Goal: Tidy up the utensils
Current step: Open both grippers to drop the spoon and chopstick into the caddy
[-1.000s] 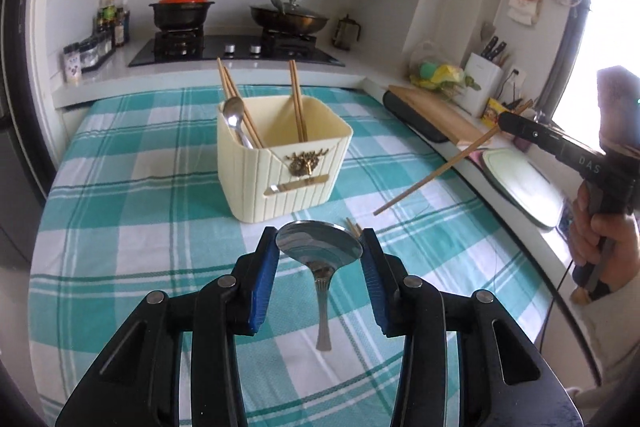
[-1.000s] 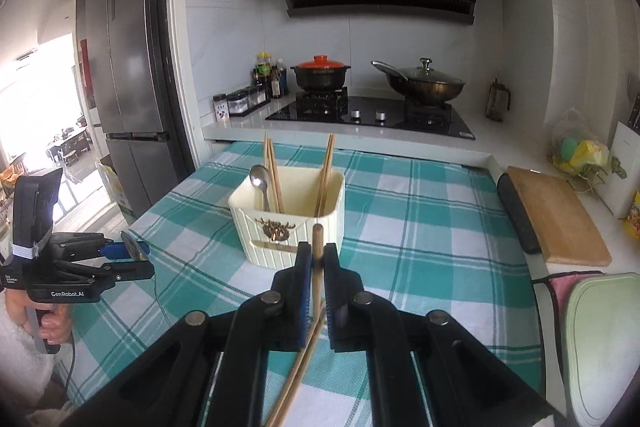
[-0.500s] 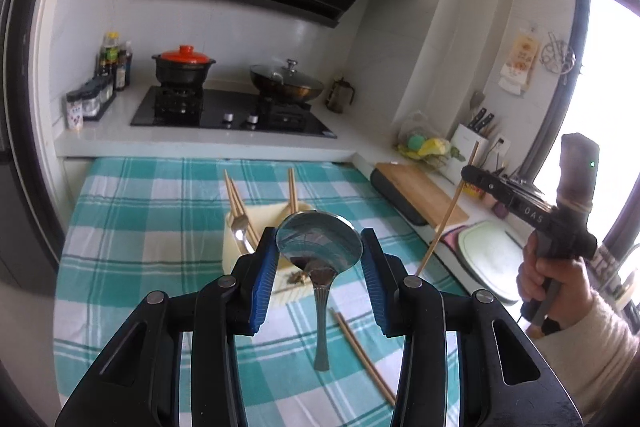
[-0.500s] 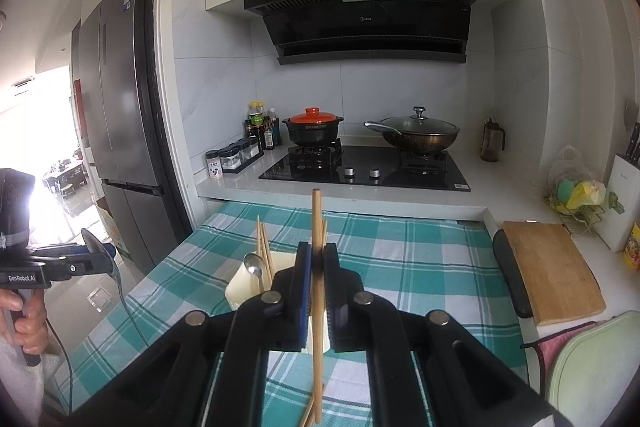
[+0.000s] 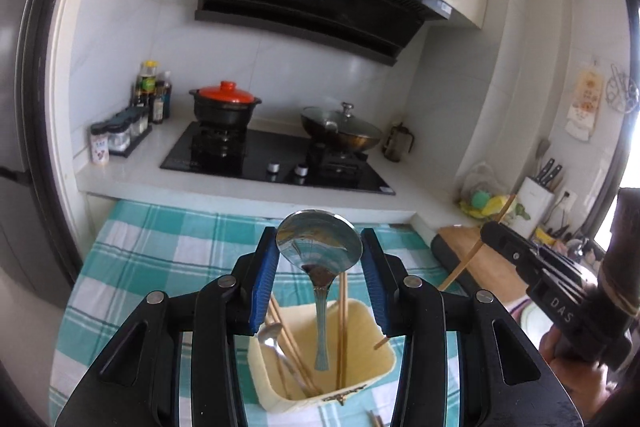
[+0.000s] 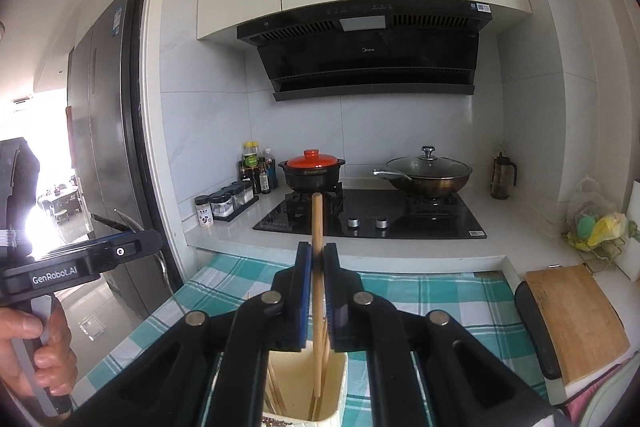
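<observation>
I hold the spoon (image 5: 319, 247) by its bowl in my left tongs (image 5: 319, 267), handle down over the holder (image 5: 324, 351) at lower centre, ready to drop. My right tongs (image 6: 317, 269) pinch a chopstick (image 6: 318, 291) upright above it.

"Where did the light come from?"
"Daylight blew out the doorway (image 6: 36, 227) at left; fisheye edges bent and vignetted black."
"Sharpness?"
"Slightly soft, glare across the spoon (image 5: 319, 247)."
</observation>
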A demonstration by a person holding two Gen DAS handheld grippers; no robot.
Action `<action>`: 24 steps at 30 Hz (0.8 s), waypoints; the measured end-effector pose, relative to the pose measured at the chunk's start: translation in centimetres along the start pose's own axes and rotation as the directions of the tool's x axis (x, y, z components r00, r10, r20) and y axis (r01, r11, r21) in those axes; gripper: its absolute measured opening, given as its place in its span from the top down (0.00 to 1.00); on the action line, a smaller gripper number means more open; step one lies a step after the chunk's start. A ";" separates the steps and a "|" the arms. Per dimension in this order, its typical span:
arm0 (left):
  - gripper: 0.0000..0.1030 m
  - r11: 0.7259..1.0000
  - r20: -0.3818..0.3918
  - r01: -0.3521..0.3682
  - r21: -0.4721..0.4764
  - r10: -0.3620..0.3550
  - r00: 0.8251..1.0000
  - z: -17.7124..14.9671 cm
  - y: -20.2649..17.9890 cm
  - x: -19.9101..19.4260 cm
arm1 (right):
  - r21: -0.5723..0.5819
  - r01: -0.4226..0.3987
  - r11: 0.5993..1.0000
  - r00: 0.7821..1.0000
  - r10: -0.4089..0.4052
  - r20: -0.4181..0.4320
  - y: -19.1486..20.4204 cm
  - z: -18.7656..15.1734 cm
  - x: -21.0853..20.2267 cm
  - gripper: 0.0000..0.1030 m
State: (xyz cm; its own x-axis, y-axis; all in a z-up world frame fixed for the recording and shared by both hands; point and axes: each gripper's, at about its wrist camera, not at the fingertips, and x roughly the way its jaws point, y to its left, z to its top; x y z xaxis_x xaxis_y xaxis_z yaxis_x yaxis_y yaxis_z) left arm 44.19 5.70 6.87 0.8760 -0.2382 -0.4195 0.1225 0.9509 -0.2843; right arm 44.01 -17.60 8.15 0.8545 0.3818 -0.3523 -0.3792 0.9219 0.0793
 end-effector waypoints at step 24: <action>0.29 0.991 -0.259 -0.127 0.053 0.136 0.956 -8.9 4.3 3.3 | 0.137 -0.023 0.990 0.930 0.072 -0.360 -3.8 -10.2 2.6 0.48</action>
State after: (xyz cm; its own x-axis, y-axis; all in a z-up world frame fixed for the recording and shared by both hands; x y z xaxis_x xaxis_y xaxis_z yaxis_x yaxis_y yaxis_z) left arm 43.45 7.27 -3.36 0.7337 -0.1495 -0.6629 0.0352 0.9825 -0.1827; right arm 44.04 -20.79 -2.54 0.6400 0.3977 -0.6574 -0.3467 0.9130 0.2149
